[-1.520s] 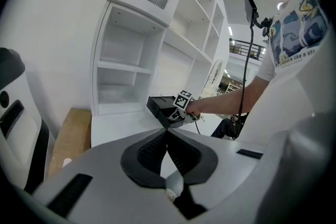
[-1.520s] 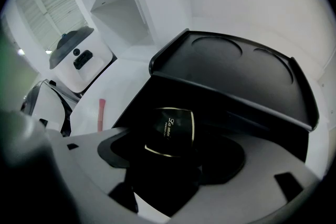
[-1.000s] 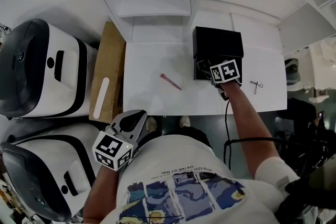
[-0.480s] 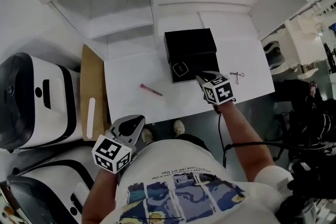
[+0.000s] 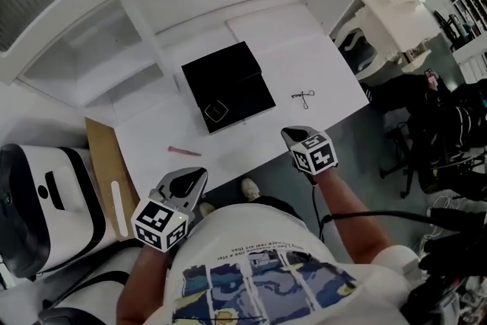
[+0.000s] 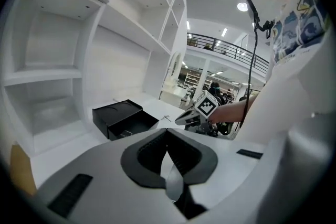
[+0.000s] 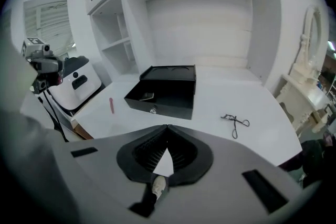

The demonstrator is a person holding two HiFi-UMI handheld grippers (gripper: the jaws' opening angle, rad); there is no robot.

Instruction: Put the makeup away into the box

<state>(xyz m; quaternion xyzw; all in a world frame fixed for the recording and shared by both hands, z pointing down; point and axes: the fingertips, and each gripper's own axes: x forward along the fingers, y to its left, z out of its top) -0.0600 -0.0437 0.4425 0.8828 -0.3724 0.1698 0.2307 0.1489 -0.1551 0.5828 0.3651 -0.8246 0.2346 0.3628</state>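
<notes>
White shelving (image 5: 144,34) stands behind a white table (image 5: 319,68) over grey floor (image 5: 373,164).

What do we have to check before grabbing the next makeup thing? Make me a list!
1. Box open and ready: ok. The black box stands open, with a small case already inside.
2. All makeup put away: not ok. The pink stick and the eyelash curler lie on the table, outside the box.
3. Right claw empty: ok. It has just closed, with nothing between its jaws.
4. Right claw open for a grab: not ok. It is shut and would need opening first.
5. Left claw free: ok. It is shut, empty and off the table's near edge.
</notes>
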